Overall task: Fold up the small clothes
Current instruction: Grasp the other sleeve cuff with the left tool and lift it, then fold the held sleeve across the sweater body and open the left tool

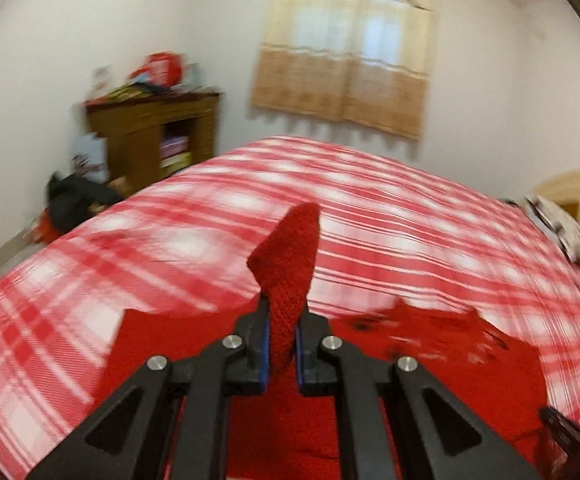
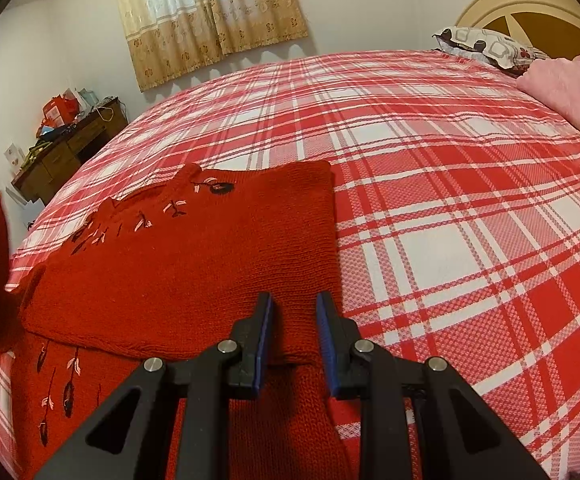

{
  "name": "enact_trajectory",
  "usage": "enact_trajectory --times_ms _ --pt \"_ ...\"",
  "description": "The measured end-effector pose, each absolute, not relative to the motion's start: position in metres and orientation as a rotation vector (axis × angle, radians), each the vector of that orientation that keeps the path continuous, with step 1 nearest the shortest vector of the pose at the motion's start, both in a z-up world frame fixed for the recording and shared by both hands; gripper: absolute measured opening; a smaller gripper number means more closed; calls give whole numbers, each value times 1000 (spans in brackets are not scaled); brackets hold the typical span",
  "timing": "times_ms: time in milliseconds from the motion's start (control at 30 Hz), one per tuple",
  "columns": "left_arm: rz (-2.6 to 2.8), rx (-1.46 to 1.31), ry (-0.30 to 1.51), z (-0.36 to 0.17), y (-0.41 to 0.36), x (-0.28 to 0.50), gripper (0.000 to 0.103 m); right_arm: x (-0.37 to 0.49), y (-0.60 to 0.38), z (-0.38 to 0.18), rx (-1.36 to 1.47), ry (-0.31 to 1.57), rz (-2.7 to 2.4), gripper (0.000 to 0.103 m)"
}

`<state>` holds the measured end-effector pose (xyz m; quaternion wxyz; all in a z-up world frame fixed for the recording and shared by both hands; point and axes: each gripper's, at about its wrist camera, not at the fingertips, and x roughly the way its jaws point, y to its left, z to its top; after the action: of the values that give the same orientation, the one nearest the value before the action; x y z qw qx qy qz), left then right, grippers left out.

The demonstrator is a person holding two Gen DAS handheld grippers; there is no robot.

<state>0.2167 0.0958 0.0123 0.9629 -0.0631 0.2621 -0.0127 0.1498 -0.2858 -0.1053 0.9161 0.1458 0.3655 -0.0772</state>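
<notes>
Bed with red-and-white plaid cover (image 2: pixel 429 208) fills the room's middle; all else placed from it.

Beyond its far edge: white wall, 1 window hung with beige patterned curtains (image 2: pixel 206 16), light showing through the upper part.

At the bed's head: cream and brown arched headboard (image 2: pixel 529 12). Patterned pillow (image 2: pixel 485 46) lies against it on the cover. Pink folded blanket (image 2: pixel 569 88) sits just beside the pillow.

Off the bed's far foot corner: brown wooden desk (image 2: pixel 70 148) against the wall, top cluttered, a red bag (image 2: pixel 60 110) among the items. Dark heap (image 1: pixel 76 196) on the floor below the desk, blurred.
</notes>
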Motion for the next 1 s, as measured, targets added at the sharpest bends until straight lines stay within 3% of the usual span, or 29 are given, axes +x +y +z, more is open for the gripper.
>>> enact_trajectory --times_ms 233,467,533,567,600,633,667,800,1000 --pt "-180 -9 603 -24 -2 210 9 149 -287 -106 306 749 -157 24" --pt "-209 32 741 -57 -18 214 11 150 -284 -105 279 758 -171 29" --pt "-197 24 755 -58 -12 210 20 150 -284 -105 275 766 -178 38" --pt "-194 28 766 -57 -9 208 27 152 -285 -104 280 775 -167 53" --pt "-203 27 781 -55 -5 205 50 155 -285 -105 278 807 -169 76" --pt "-217 12 788 -51 3 199 72 158 -284 -104 271 826 -167 77" --pt "-222 -5 775 -46 12 192 78 158 -281 -99 253 826 -188 77" --pt "-189 -39 726 -38 48 166 81 153 -256 -64 313 703 -91 77" --pt "-37 -196 785 -60 106 159 81 194 -177 -61 275 778 117 76"
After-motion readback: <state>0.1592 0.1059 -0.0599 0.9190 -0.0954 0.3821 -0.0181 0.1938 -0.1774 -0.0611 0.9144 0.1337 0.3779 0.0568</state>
